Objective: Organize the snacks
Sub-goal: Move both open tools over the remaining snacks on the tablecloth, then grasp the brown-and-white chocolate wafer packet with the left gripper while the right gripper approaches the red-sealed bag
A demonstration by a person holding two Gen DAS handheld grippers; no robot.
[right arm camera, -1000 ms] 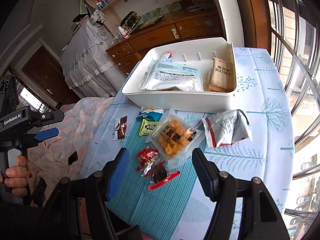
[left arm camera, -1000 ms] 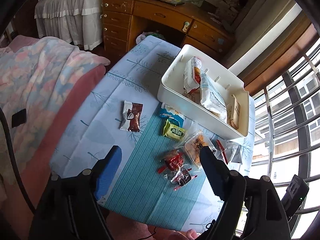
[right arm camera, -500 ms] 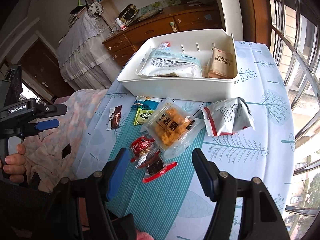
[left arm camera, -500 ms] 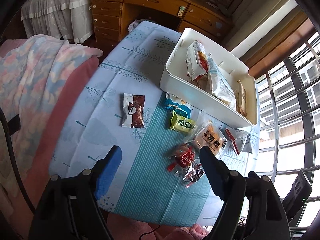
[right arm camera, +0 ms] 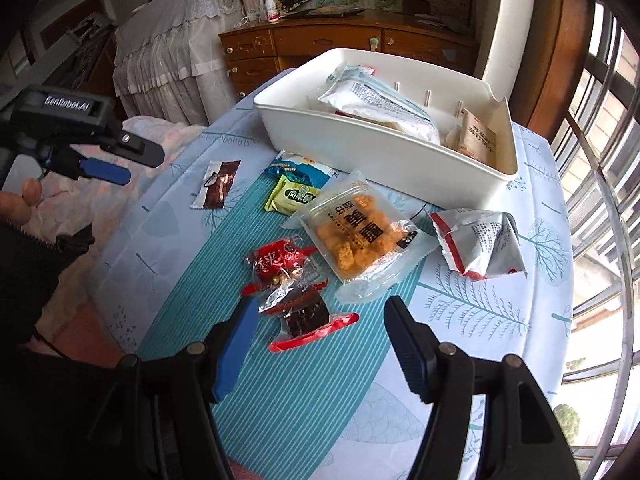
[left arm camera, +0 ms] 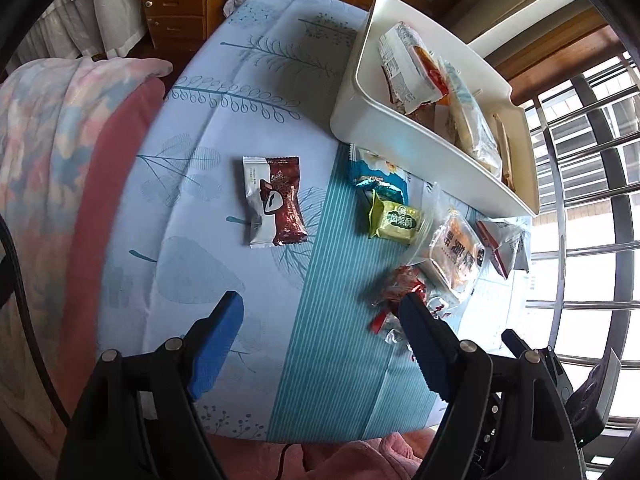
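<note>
Leftmost, the left gripper [left arm camera: 320, 312] hovers above the counter [left arm camera: 192, 208], tilted downward, jaws spread wide and empty, the brown-and-white snack packet [left arm camera: 276, 200] lying ahead of it. Further right, the right gripper [right arm camera: 318, 320] hangs low over the counter, jaws wide apart and holding nothing, with the dark red-edged snack [right arm camera: 306, 314] between its fingertips and the red wrapped snack [right arm camera: 280, 262] just beyond. Behind those lies the clear pack of golden puffs [right arm camera: 356, 232], then the white bin [right arm camera: 384, 152] holding several packets.
</note>
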